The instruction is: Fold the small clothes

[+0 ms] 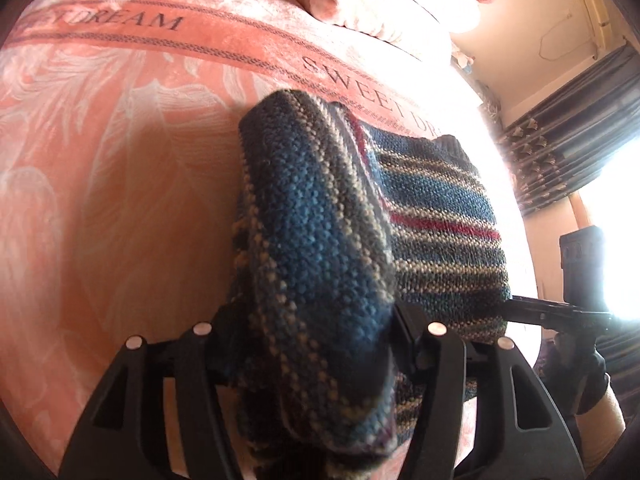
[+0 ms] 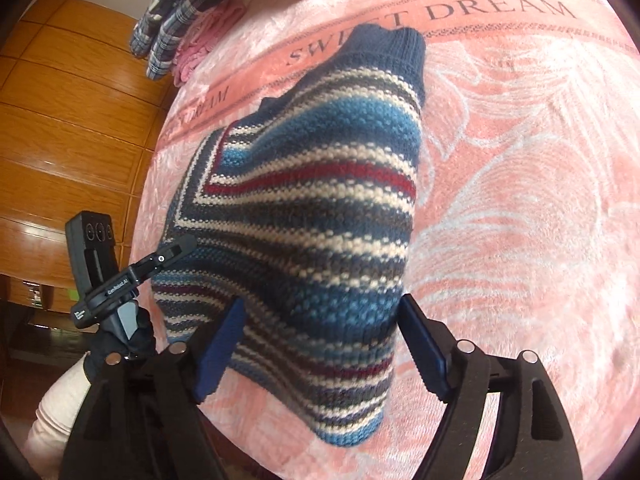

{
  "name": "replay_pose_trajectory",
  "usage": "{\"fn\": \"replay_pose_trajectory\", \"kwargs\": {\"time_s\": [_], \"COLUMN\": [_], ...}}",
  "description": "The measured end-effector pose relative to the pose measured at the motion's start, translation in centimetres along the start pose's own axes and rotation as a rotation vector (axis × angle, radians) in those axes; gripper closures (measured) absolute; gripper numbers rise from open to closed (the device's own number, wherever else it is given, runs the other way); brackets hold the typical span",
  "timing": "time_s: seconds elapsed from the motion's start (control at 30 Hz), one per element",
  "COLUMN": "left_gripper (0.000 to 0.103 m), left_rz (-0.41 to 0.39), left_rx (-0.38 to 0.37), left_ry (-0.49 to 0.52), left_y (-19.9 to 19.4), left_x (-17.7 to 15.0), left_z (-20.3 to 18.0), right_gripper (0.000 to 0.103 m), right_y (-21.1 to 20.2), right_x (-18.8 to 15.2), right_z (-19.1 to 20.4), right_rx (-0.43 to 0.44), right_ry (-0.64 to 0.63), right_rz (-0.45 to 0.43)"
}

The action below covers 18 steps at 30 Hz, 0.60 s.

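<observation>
While both grippers, left [image 1: 316, 344] and right [image 2: 320, 344], pinch sweater [image 2: 312, 208] over bed [image 2: 520, 200], fingers clamped: mid-fold, next lay hem toward collar.

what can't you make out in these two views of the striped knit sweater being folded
- Left wrist view: the left gripper fingertips, buried in the blue, cream and red striped knit sweater.
- Same view: the window corner, blown out by glare.
- Right wrist view: the right gripper contact, covered by draped knit.
</observation>
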<state>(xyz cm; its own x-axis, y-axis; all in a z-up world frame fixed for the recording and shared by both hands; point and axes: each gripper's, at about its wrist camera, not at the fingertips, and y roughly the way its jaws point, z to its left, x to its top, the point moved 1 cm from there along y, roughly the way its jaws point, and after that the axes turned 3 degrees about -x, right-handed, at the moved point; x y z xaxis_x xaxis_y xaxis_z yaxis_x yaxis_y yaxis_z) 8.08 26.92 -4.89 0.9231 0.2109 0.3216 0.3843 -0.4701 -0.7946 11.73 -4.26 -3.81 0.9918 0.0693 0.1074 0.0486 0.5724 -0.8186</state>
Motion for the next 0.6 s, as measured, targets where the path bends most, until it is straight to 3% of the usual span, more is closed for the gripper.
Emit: {"fn": "replay_pose_trajectory", "kwargs": {"time_s": [0.1, 0.17, 0.3, 0.47, 0.53, 0.6], "left_gripper": [0.046, 0.046, 0.044, 0.043, 0.043, 0.044], "left_rz": [-0.052, -0.065, -0.059, -0.015, 0.007, 0.019], "left_rx": [0.033, 0.003, 0.014, 0.078, 0.116, 0.142], "left_ry": [-0.002, 0.003, 0.097, 0.129, 0.119, 0.089], "left_y": [-3.0, -4.7, -5.8, -4.4, -3.8, -3.4], "left_x": [-1.0, -2.0, -5.3, -8.2, -8.6, -9.0], "left_z": [-1.3, -2.2, -4.7, -3.6, -2.3, -0.9], "right_gripper": [0.022, 0.022, 0.022, 0.023, 0.033, 0.054], "right_y": [-0.4, -0.3, 0.4, 1.7, 2.2, 2.3], "right_x": [-2.0, -3.3, -5.6, -7.1, -7.4, -7.7], "right_z": [-0.3, -0.1, 0.0, -1.2, -1.7, -1.8], "right_rx": [0.052, 0.059, 0.015, -0.059, -0.051, -0.048], "right_ry": [0.058, 0.071, 0.099, 0.132, 0.164, 0.18], "right_rz": [0.008, 0.008, 0.022, 0.044, 0.056, 0.057]}}
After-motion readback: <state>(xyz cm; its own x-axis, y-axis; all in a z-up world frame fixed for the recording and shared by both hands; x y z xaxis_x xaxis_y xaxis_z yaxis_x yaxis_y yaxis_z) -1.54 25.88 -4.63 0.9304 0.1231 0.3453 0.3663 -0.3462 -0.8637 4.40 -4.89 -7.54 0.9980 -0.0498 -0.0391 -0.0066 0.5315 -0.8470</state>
